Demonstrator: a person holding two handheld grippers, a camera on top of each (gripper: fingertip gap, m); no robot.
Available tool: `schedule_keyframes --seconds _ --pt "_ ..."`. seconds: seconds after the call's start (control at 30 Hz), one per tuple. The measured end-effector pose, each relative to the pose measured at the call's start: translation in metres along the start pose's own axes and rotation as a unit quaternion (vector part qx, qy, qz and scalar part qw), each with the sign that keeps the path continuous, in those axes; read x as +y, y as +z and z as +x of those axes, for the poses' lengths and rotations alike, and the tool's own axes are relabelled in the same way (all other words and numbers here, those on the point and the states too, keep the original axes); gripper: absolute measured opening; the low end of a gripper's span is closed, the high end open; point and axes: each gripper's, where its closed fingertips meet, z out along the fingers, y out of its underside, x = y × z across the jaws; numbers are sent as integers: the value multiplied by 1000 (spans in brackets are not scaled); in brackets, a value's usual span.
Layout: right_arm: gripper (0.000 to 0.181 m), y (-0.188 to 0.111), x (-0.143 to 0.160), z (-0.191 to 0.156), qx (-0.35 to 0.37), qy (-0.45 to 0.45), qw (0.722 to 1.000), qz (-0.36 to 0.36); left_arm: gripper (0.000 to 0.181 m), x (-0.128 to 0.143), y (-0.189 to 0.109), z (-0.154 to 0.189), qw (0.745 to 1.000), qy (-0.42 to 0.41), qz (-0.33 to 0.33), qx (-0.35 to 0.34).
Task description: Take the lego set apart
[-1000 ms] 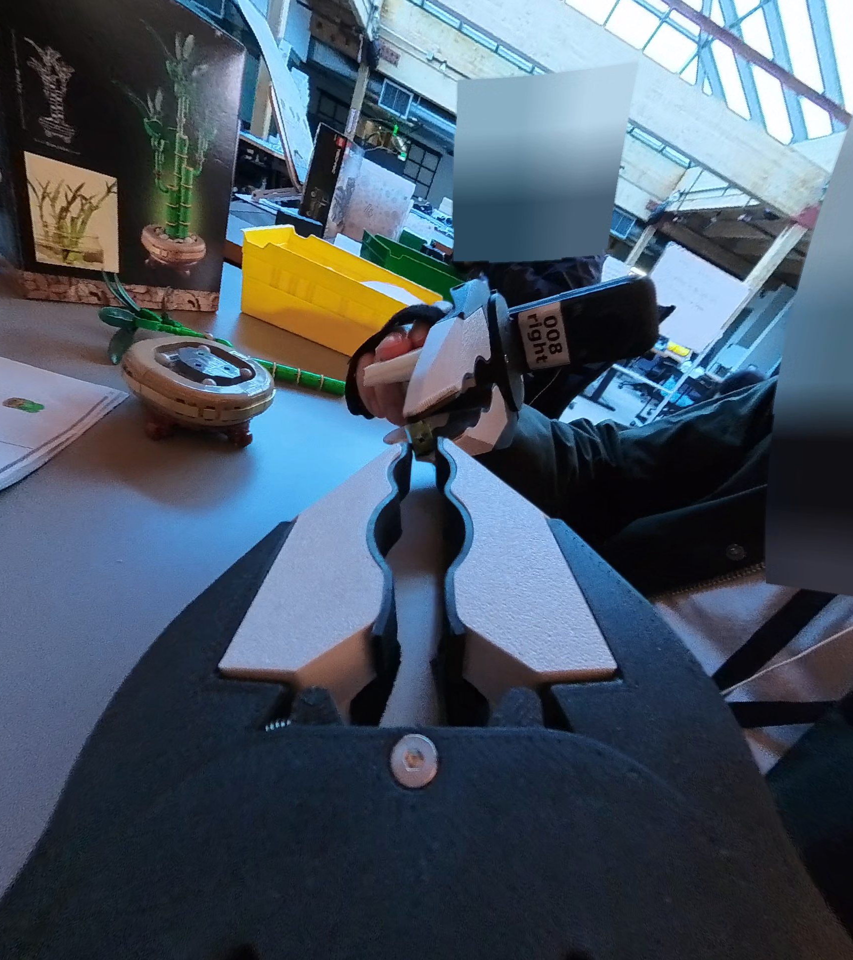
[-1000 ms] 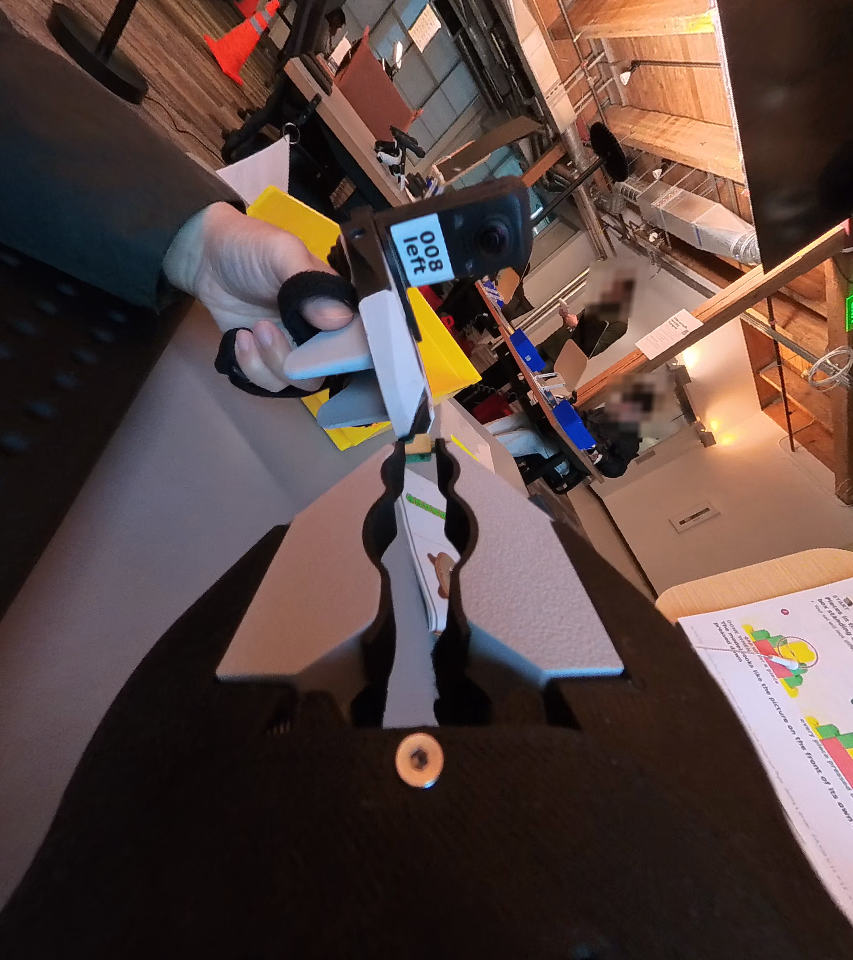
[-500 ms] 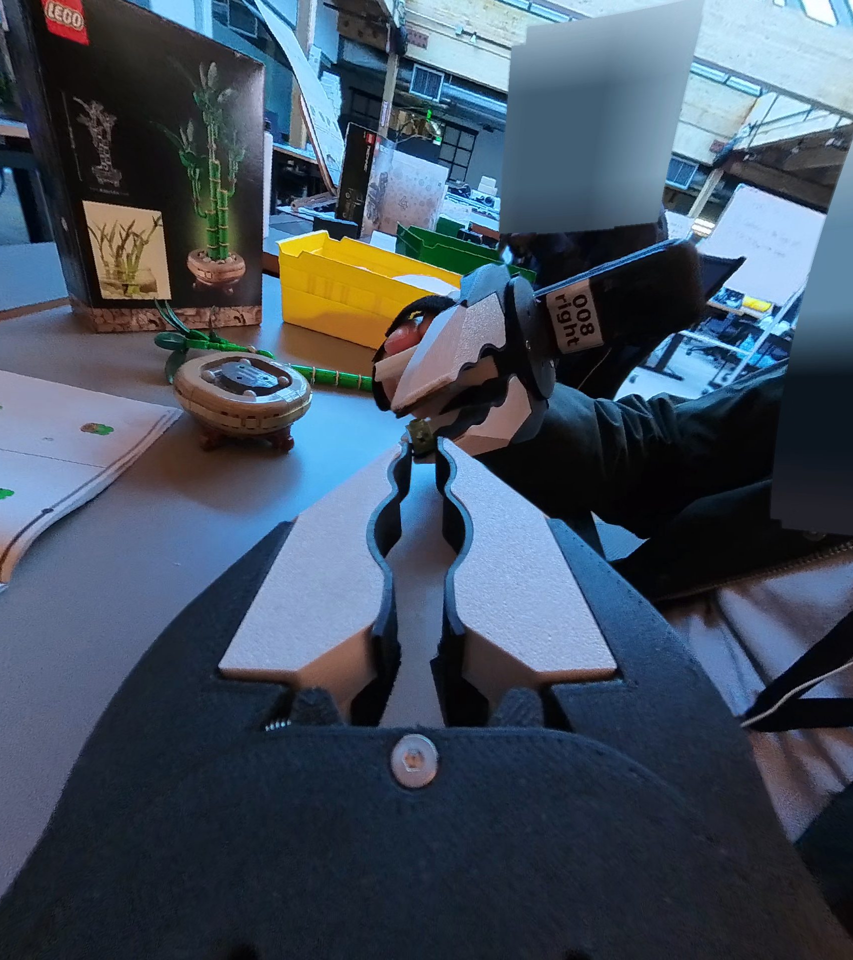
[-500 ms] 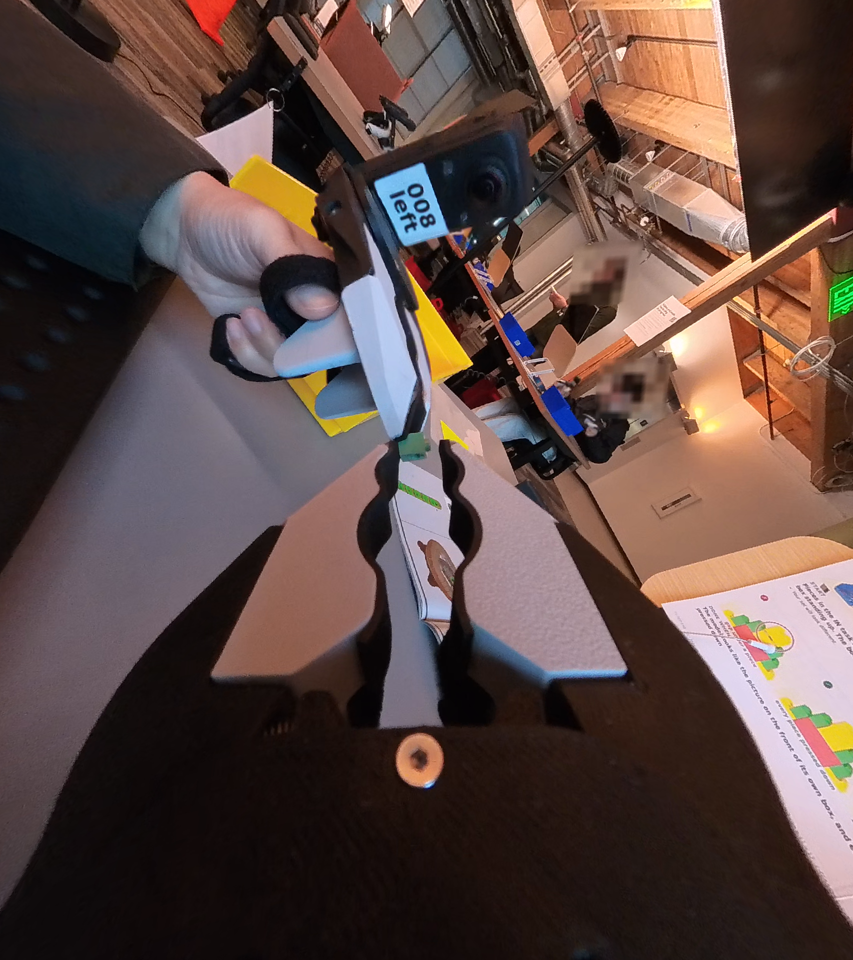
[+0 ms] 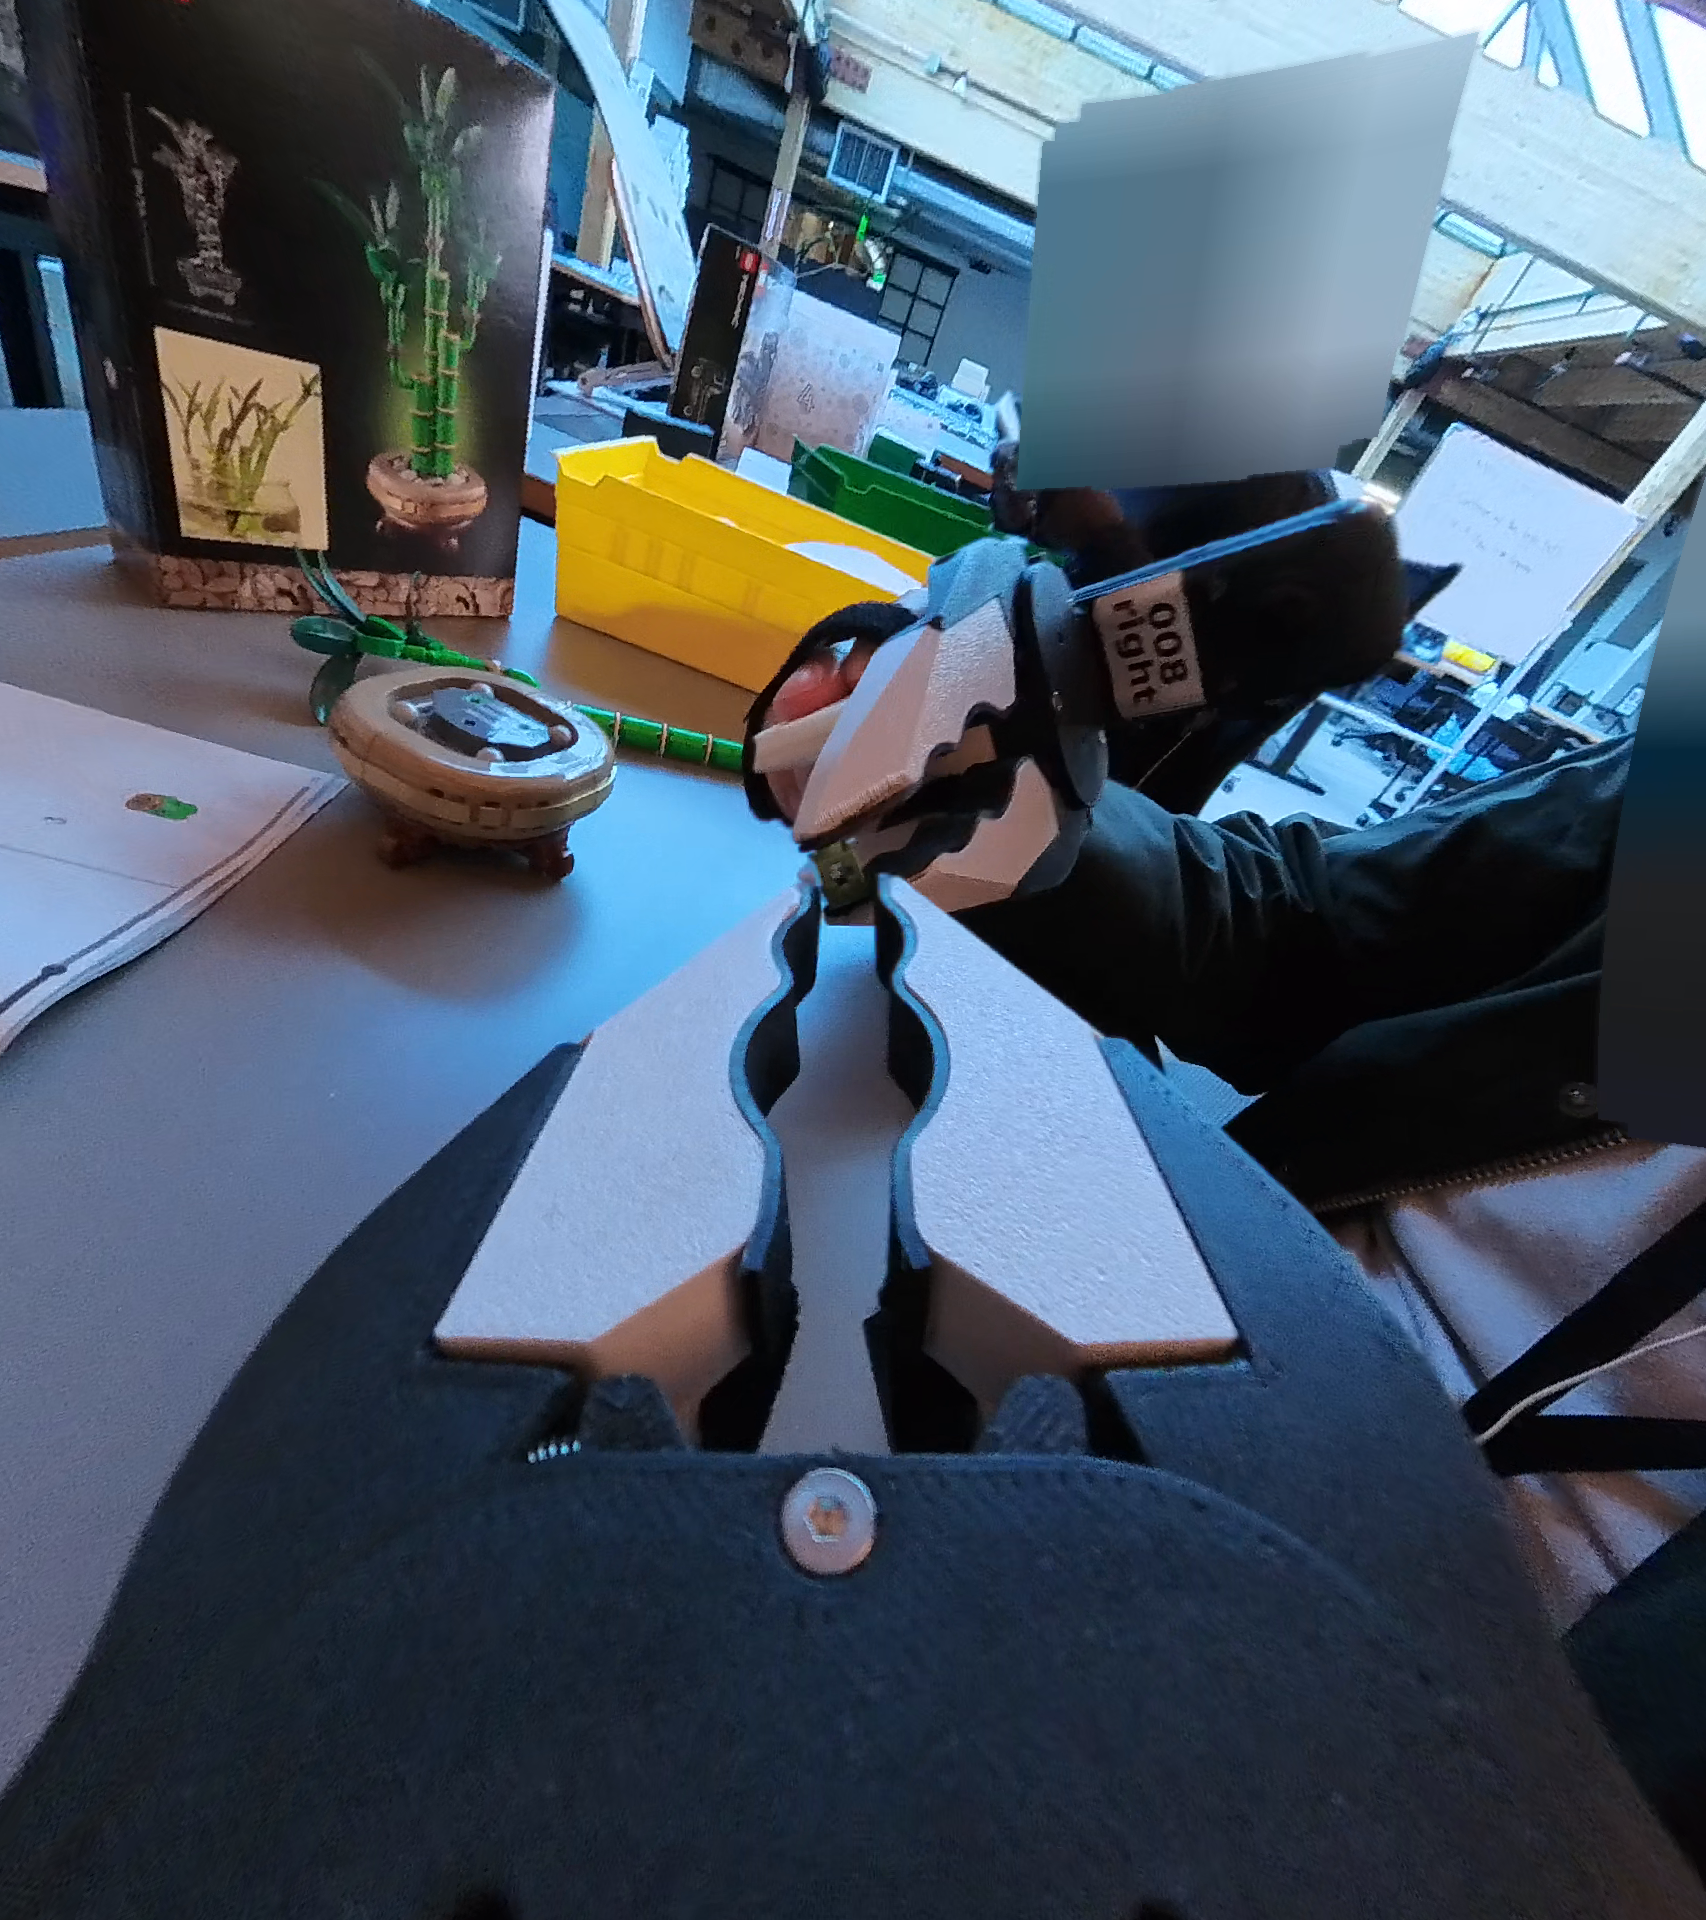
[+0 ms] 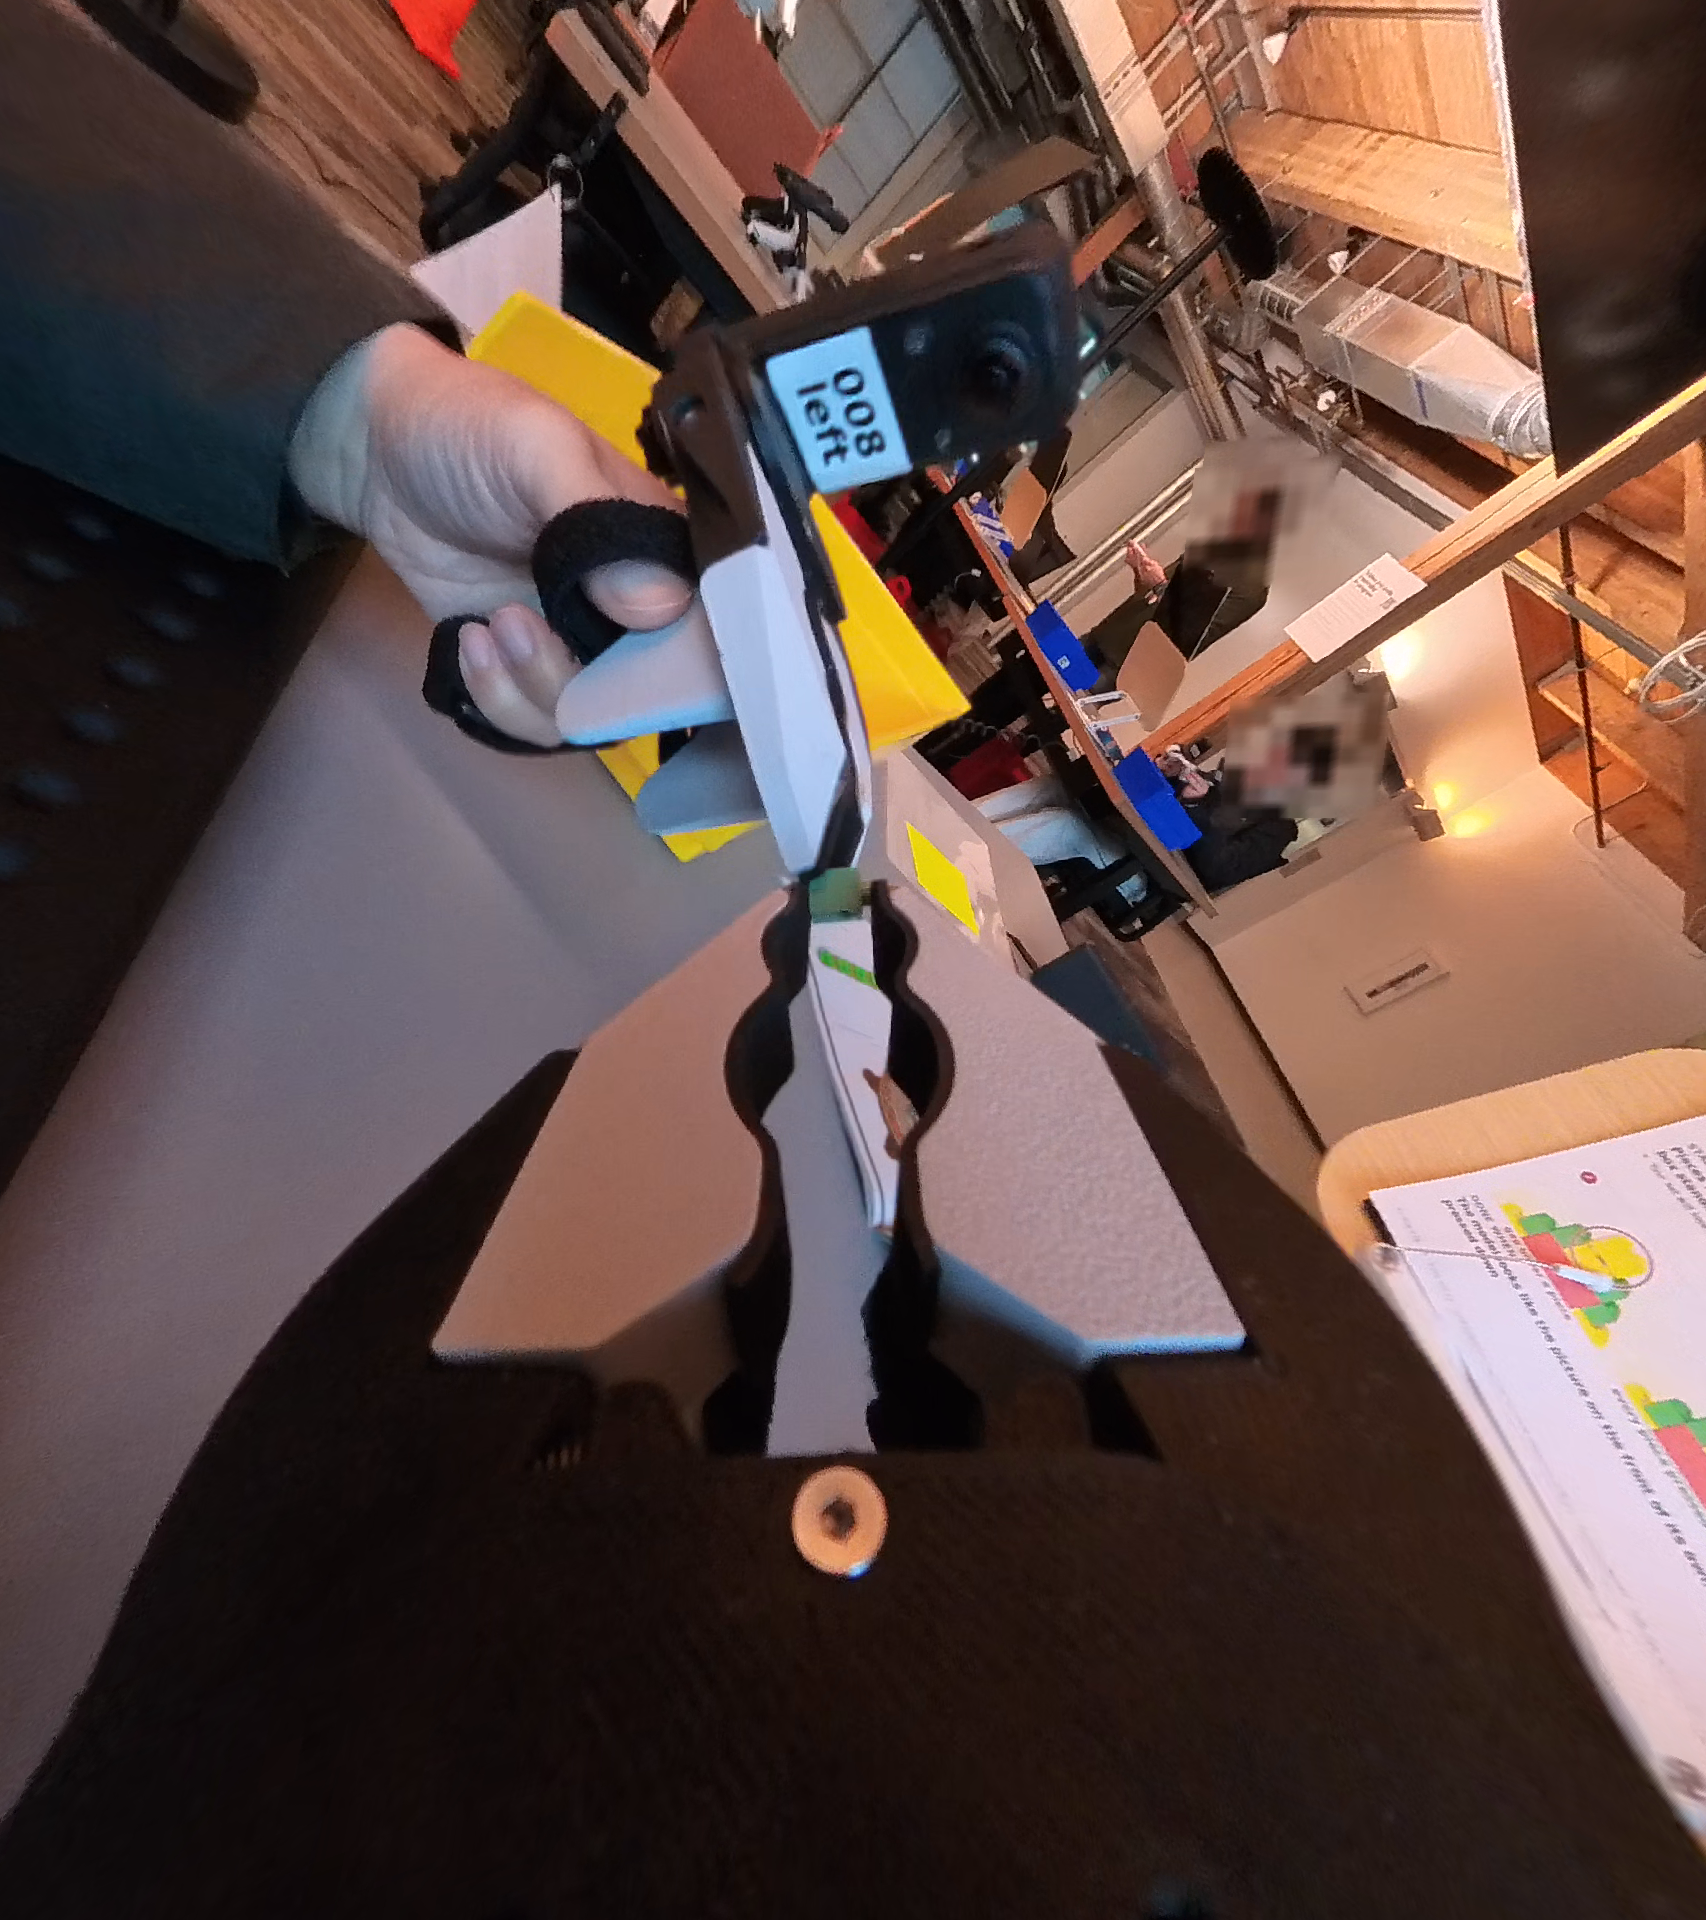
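Two hand-held grippers met tip to tip above the bench: my left hand-held gripper (image 5: 841,902) and right hand-held gripper (image 6: 836,896) were each nearly shut on one small green lego piece (image 6: 834,894). It sat at twelve o'clock from both, its short axis running between them.

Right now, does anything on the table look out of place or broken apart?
Yes. A green bamboo stalk lies flat on the table behind the tan round pot base, detached from it. Both grippers pinch one small green piece in the air.

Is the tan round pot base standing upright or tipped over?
Upright: the pot base rests on its small brown feet on the table, top face up.
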Motion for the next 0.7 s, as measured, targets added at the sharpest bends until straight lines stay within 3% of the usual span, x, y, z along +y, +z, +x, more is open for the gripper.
schedule_keyframes --seconds 0.1,0.23,0.37,0.5,0.7 --pt "10 -6 -11 6 -5 54 998 46 27 -8 -2 4 1000 12 21 4" --pt "10 -17 -28 16 -13 118 987 112 26 -12 -3 13 999 25 31 23" --pt "10 -21 -34 18 -18 136 981 135 22 -7 -3 6 1000 20 17 7" --pt "10 -15 -25 14 -17 121 987 104 20 -13 -6 8 999 14 32 15" --pt "10 2 7 4 -11 75 997 -2 17 -11 -10 -7 999 -41 36 0"
